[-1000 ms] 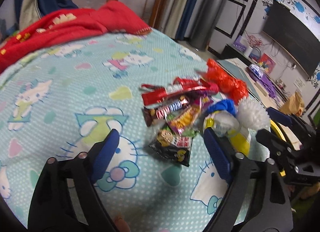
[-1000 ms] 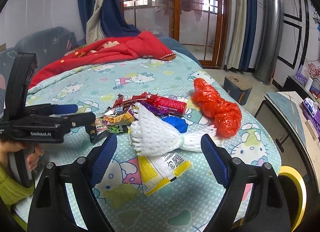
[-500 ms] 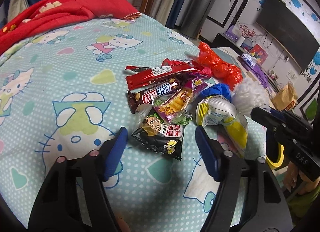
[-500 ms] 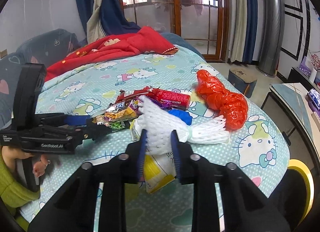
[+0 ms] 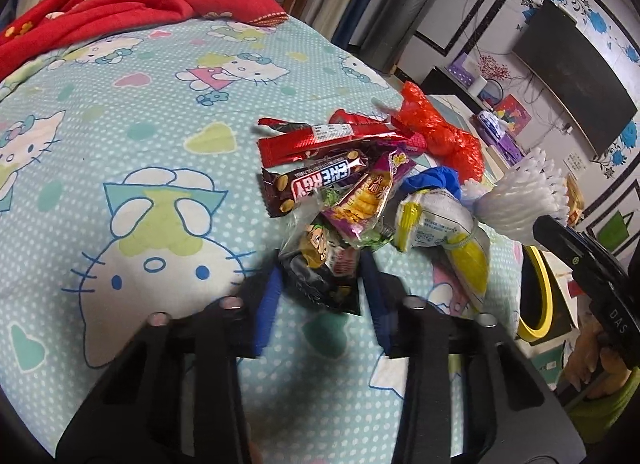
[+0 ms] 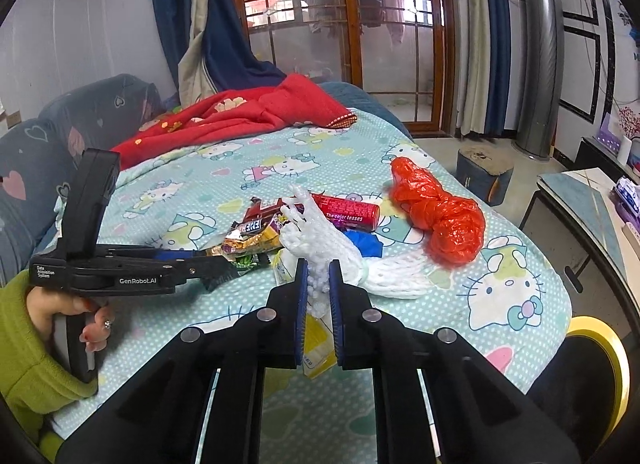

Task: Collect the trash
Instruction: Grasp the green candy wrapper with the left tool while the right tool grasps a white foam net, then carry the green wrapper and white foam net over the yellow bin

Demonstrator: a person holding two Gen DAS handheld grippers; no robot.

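Right gripper (image 6: 318,284) is pinching the white foam fruit net (image 6: 320,236) above the Hello Kitty bedsheet (image 6: 500,296) — net's long axis running up-left. Left gripper (image 5: 320,284) is squeezing the black crinkly snack wrapper (image 5: 320,276) — still lying on the bed.

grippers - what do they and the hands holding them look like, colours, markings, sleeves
Both are matte black plastic with blue pads lining the fingers and round silver bolts. The left gripper carries white print, "GenRobot.AI" and "Data Acquisition System", and has a boxy black block on top. The right gripper shows "DAS" in white and a small green dot. The left hand is bare, with a lime-green sleeve.
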